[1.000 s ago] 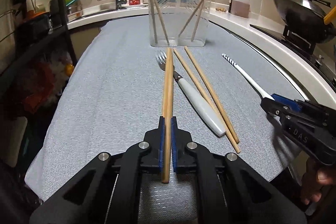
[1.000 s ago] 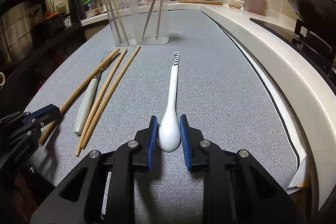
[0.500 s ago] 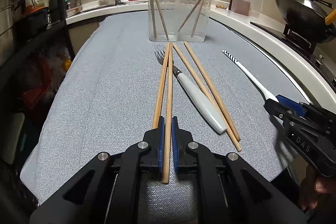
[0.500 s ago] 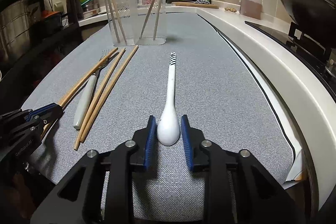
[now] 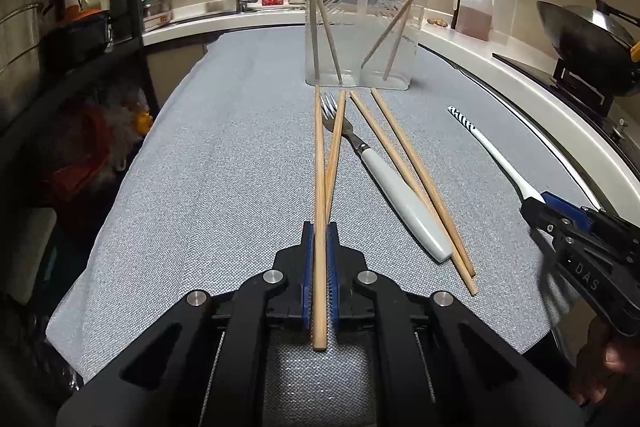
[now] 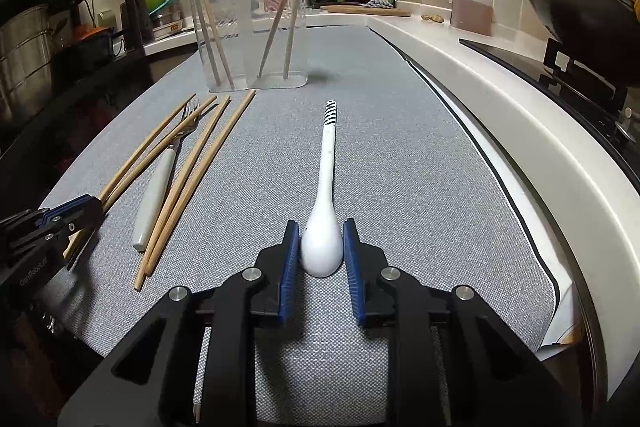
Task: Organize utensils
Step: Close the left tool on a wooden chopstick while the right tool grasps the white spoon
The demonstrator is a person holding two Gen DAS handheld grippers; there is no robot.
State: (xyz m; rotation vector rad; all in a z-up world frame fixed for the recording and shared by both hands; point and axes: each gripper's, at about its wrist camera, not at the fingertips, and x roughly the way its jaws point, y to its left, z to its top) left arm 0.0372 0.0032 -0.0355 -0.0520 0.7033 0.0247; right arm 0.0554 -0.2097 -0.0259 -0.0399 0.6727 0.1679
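Wooden chopsticks (image 5: 320, 187), white spoon (image 6: 326, 187) with striped handle

Chopsticks (image 5: 320, 187): matt bare wood. Spoon (image 6: 326, 187): glossy white ceramic (striped handle end). Fork (image 5: 384, 171): metal tines, smooth white handle. Container (image 5: 362, 31): clear plastic. Mat (image 5: 224, 167): coarse grey woven cloth.

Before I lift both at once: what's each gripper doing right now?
Left gripper: shut on a pair of chopsticks.
Right gripper: shut on the white spoon at its bowl.
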